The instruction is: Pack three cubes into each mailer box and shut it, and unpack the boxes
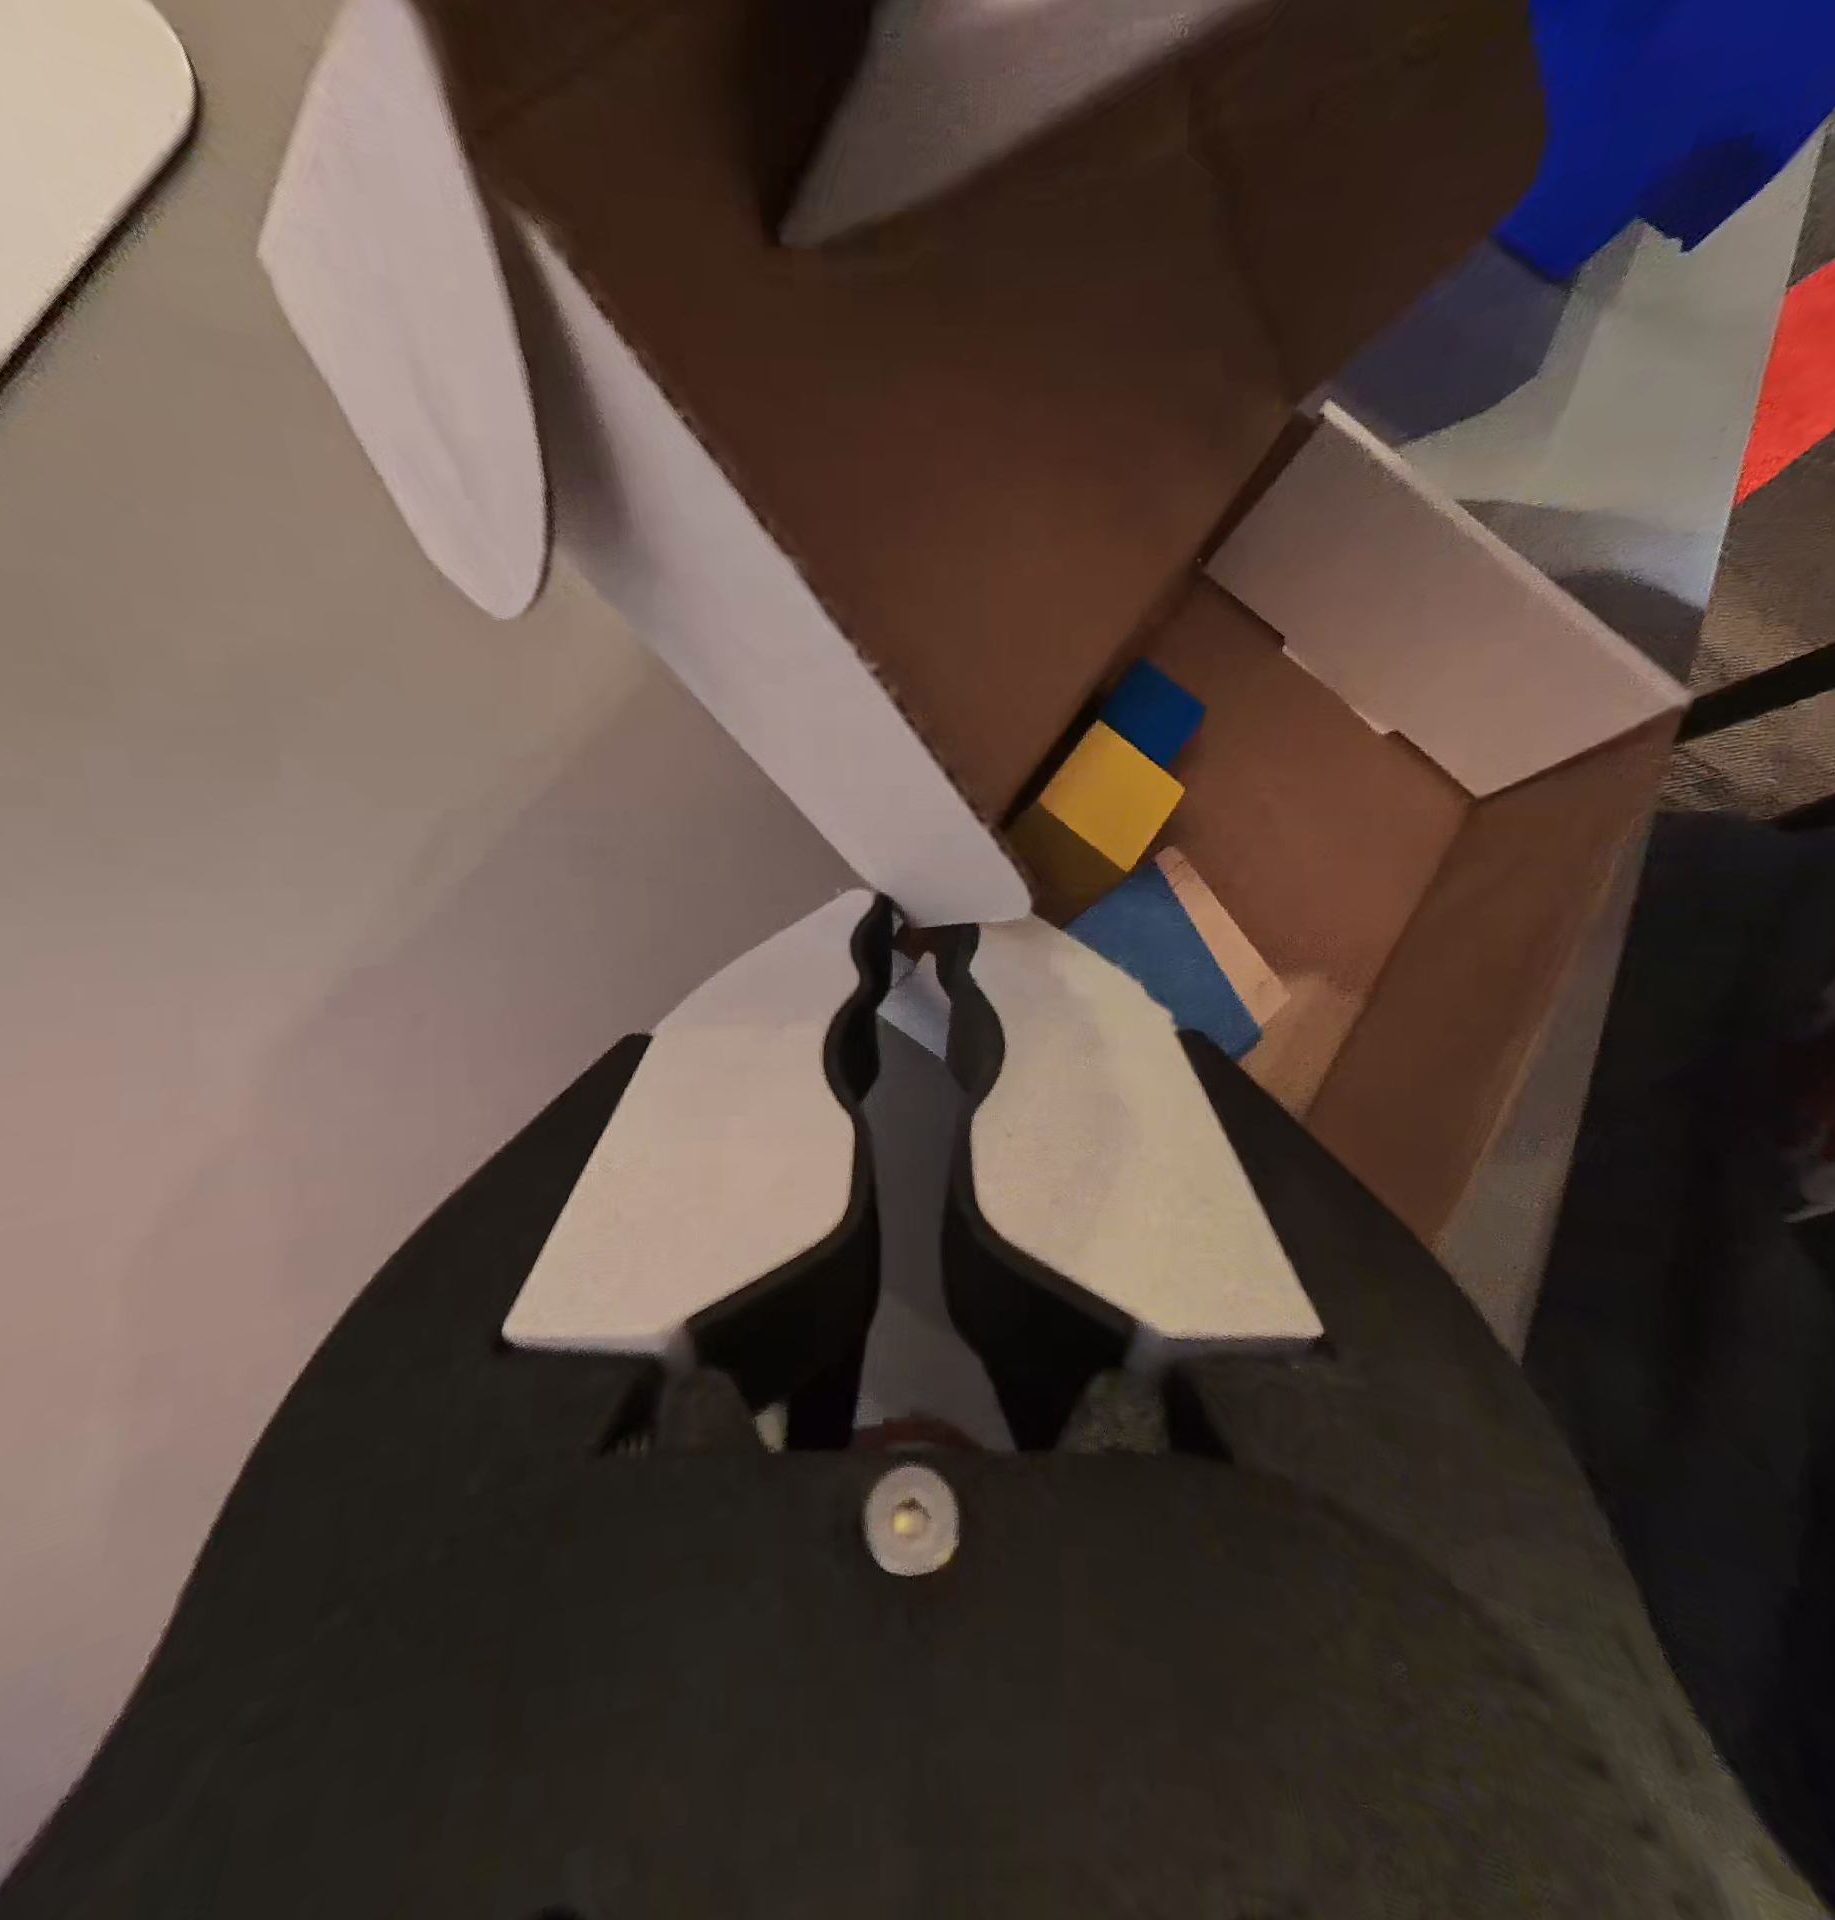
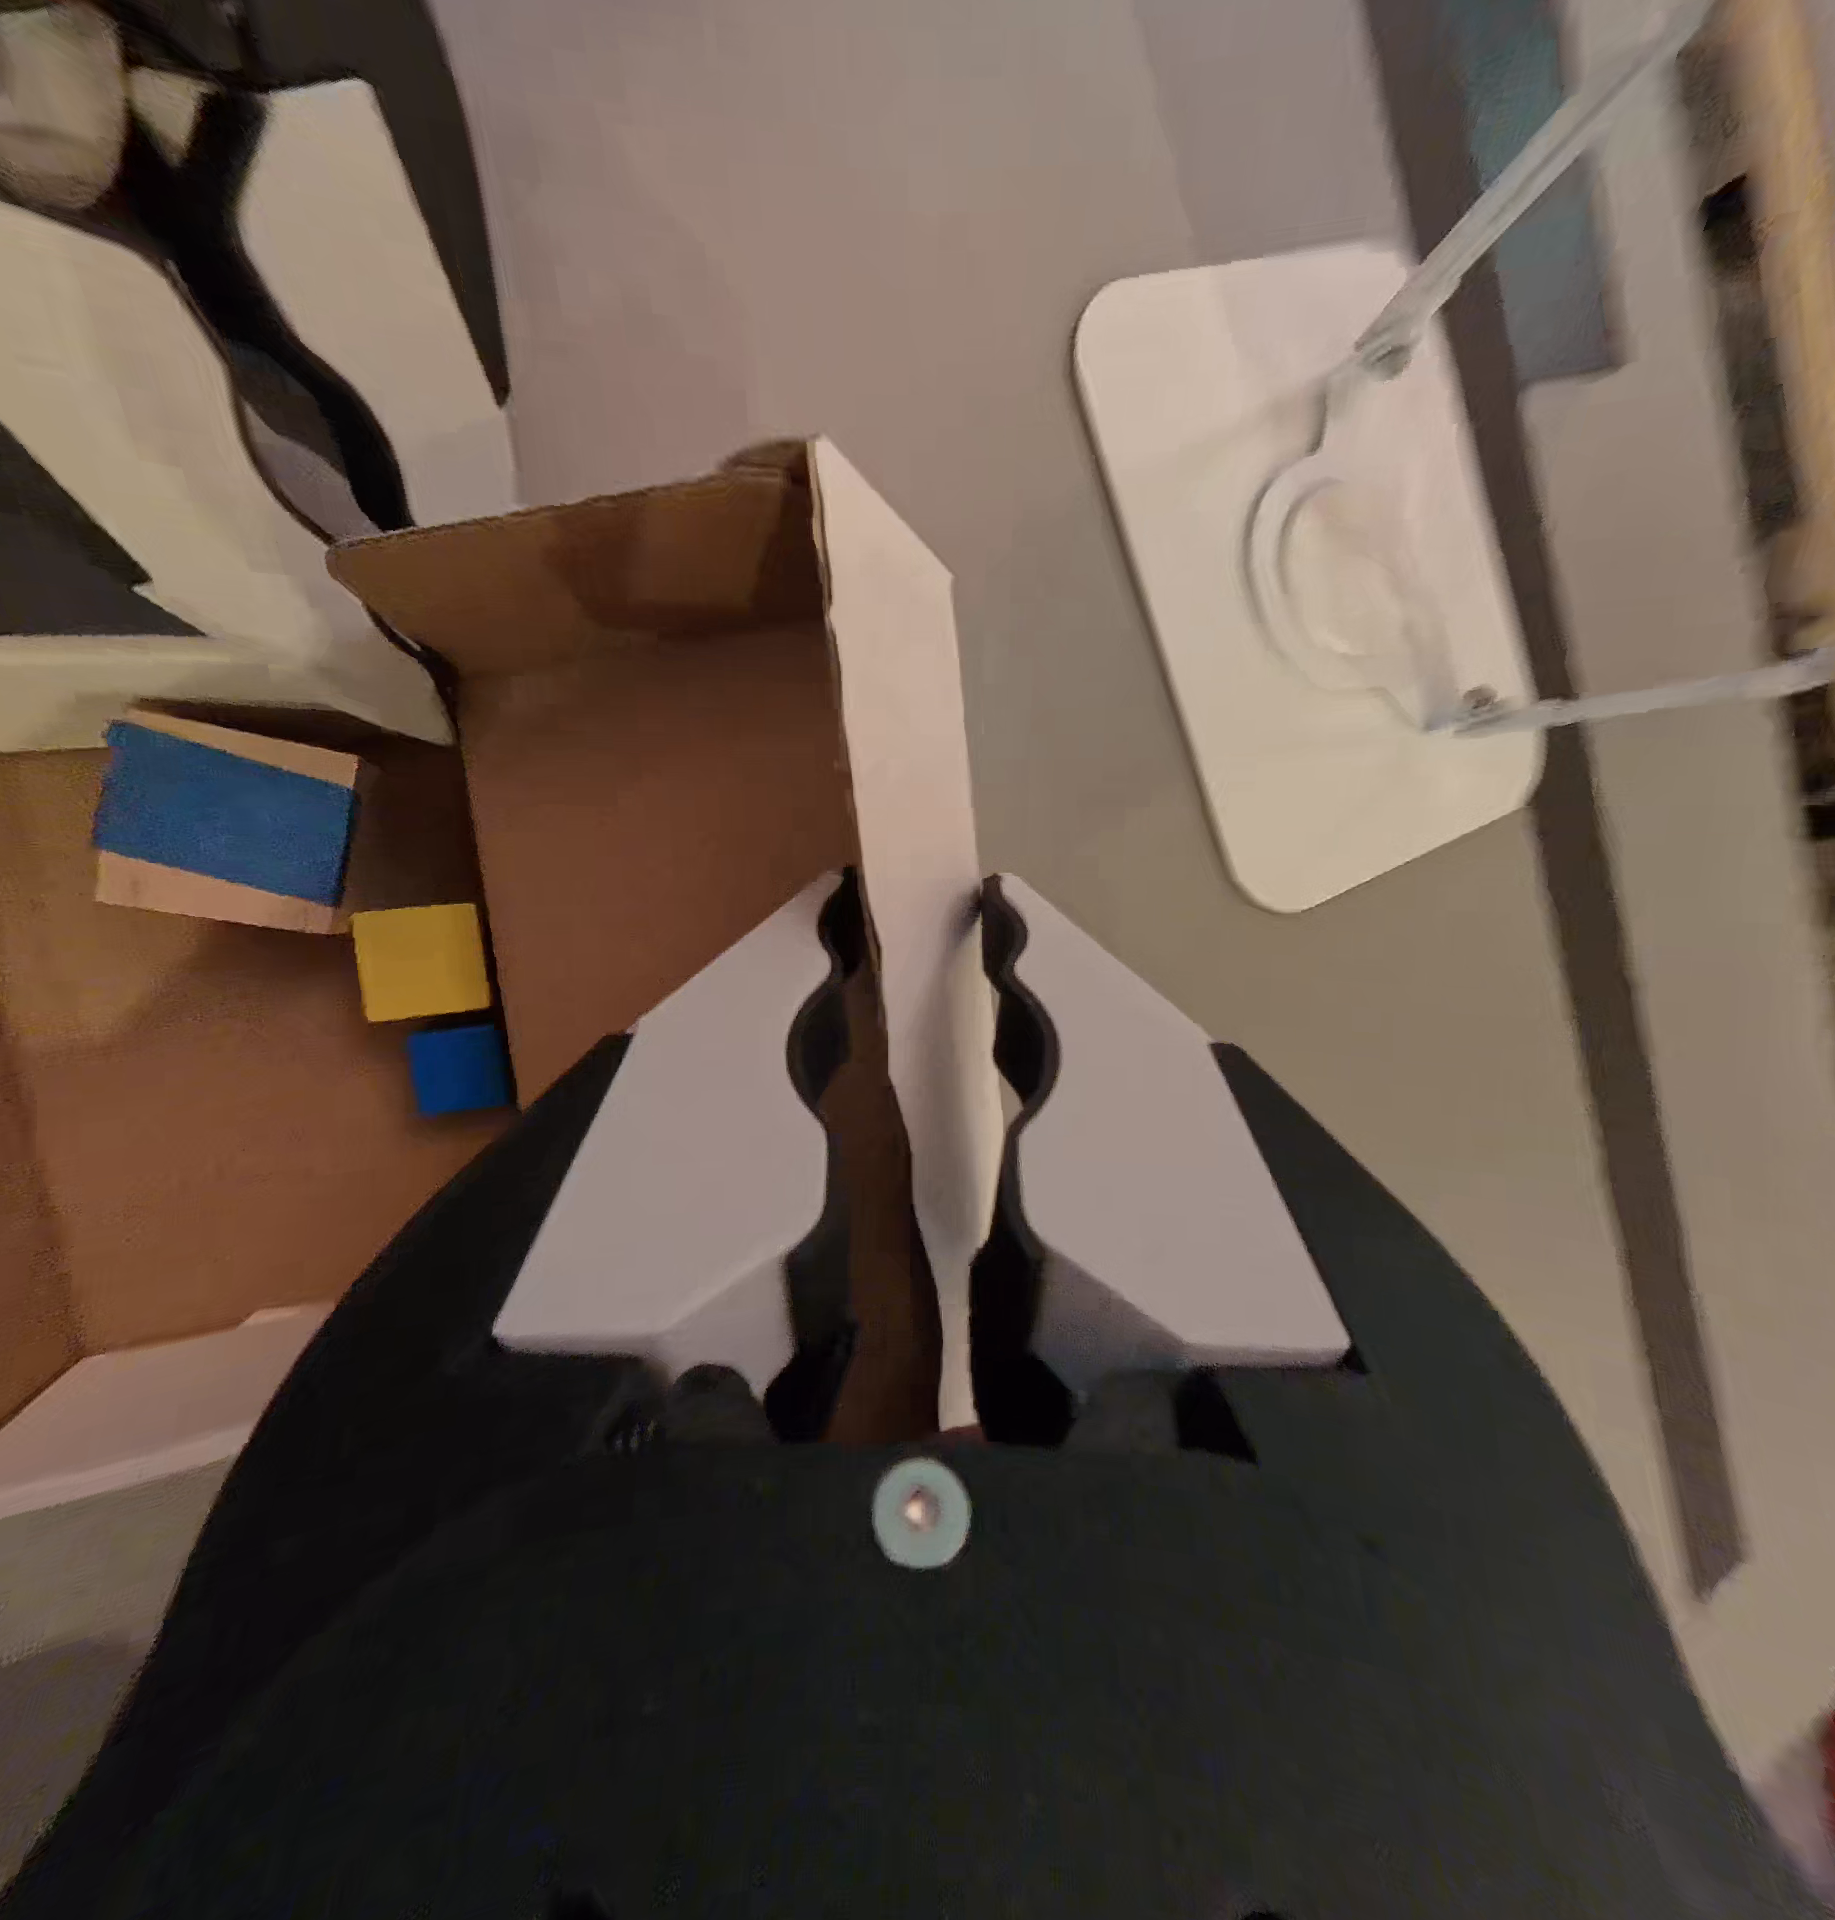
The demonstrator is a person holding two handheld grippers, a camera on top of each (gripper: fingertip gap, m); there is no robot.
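Mailer box [image 2: 217,1143] sits on the grey table [image 2: 1048,208], lid up. Three cubes inside: big blue cube [image 2: 222,821], yellow cube [image 2: 419,961], small blue cube [image 2: 458,1070]. Left gripper [image 1: 915,940] and right gripper [image 2: 918,904] each pinch a lid flap [image 2: 908,727]. Packing looks done; shutting remains.

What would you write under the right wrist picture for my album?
Right gripper clamps the box's upright flap; three cubes lie inside.
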